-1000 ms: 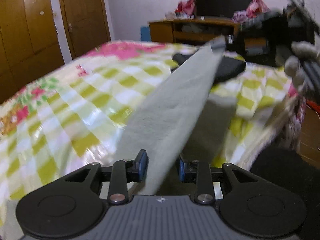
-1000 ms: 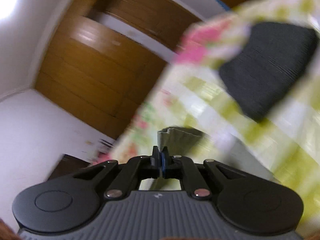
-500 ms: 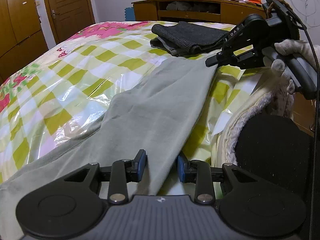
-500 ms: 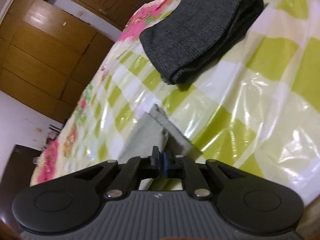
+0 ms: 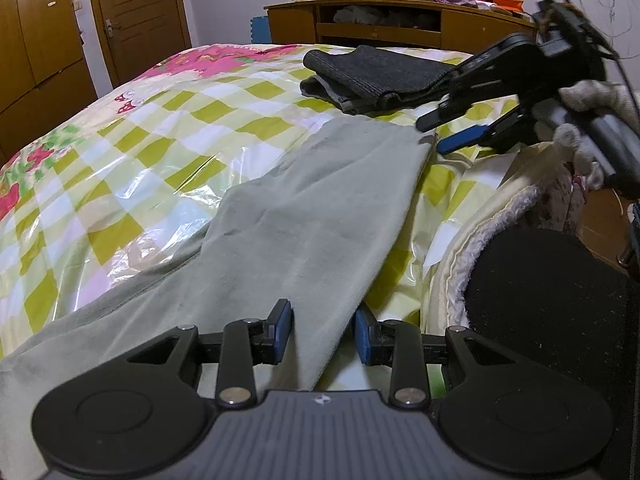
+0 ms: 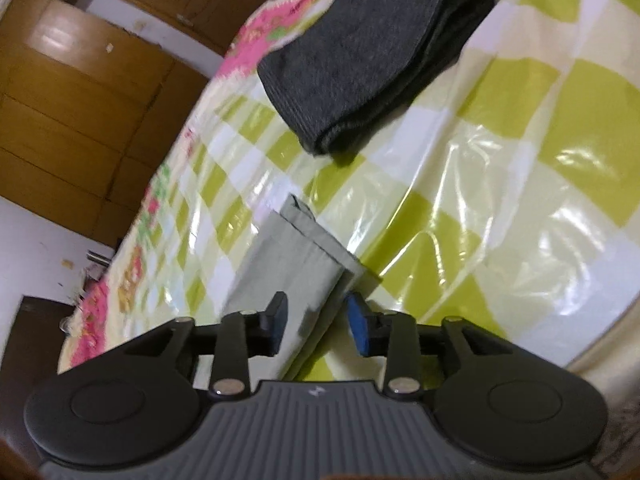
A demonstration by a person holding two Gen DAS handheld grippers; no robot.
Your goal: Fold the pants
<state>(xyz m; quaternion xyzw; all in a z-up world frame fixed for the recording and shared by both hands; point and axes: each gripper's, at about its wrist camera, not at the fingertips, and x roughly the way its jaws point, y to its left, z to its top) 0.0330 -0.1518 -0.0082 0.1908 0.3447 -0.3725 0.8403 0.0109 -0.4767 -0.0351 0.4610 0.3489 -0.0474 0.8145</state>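
- Left gripper (image 5: 323,331): fingers (image 5: 280,330) apart, straddling the edge of the pants (image 5: 304,216), gripping nothing.
- Right gripper (image 6: 316,322): fingers parted at the pants' hem, seemingly clear of it.
- Pants lie flat on the bed (image 5: 120,152); their near end is cut off.

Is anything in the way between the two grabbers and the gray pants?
Nothing visible. The left gripper and right gripper are both open with the gray pants lying right between their fingers on the bed.
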